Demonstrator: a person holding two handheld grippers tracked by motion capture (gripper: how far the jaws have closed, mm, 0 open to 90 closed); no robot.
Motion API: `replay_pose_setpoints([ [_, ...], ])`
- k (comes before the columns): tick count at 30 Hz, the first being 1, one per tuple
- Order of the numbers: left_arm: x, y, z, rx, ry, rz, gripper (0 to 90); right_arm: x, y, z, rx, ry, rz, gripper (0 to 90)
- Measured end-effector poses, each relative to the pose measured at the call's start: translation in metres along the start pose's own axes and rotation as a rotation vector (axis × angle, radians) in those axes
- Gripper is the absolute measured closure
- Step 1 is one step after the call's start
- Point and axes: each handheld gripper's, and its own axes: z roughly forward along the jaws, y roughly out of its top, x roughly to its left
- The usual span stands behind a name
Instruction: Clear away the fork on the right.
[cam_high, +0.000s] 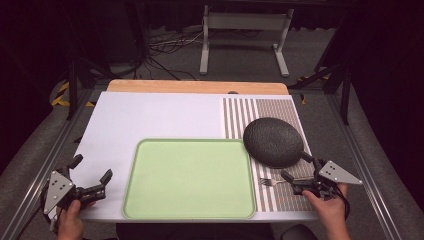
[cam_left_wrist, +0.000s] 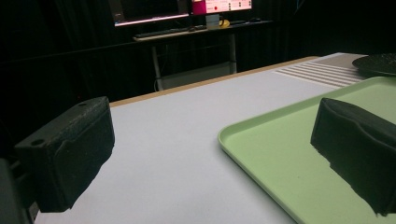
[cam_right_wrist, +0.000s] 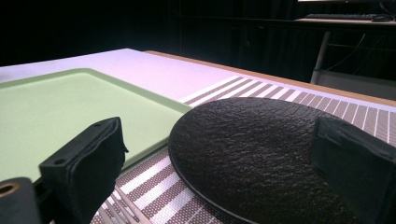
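A pale green tray (cam_high: 190, 178) lies at the front middle of the white table. To its right a dark textured plate (cam_high: 273, 141) rests on a striped placemat (cam_high: 265, 112), with a small metal fork (cam_high: 271, 181) just in front of it. My left gripper (cam_high: 90, 174) is held open at the table's front left corner, nothing between its jaws. In the left gripper view the tray (cam_left_wrist: 261, 149) lies ahead to the right. My right gripper (cam_high: 295, 166) stands open beside the plate's near edge, close above the fork. The plate (cam_right_wrist: 252, 144) lies between its spread jaws in the right gripper view.
The table's wooden far edge (cam_high: 197, 86) borders a dark floor with cables and a metal stand (cam_high: 245, 30). Bare white table surface (cam_high: 160, 115) stretches behind the tray. Metal rails run along both sides of the table.
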Motion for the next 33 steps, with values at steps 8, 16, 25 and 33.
replay_pose_setpoints([
  [8,-0.001,0.000,0.000,0.002,0.002,0.000,0.2,0.000,0.000,0.000,-0.003,0.006,0.007,3.8],
  [16,0.000,0.000,0.000,0.002,0.003,-0.001,0.2,0.000,0.002,-0.001,-0.012,0.006,0.014,3.5],
  [25,-0.001,0.000,0.000,0.007,0.008,0.001,0.2,-0.001,0.013,0.006,0.004,0.026,-0.006,3.6],
  [33,-0.001,0.000,-0.001,0.006,0.009,-0.003,0.2,-0.002,0.030,0.017,0.033,0.058,-0.031,3.6],
])
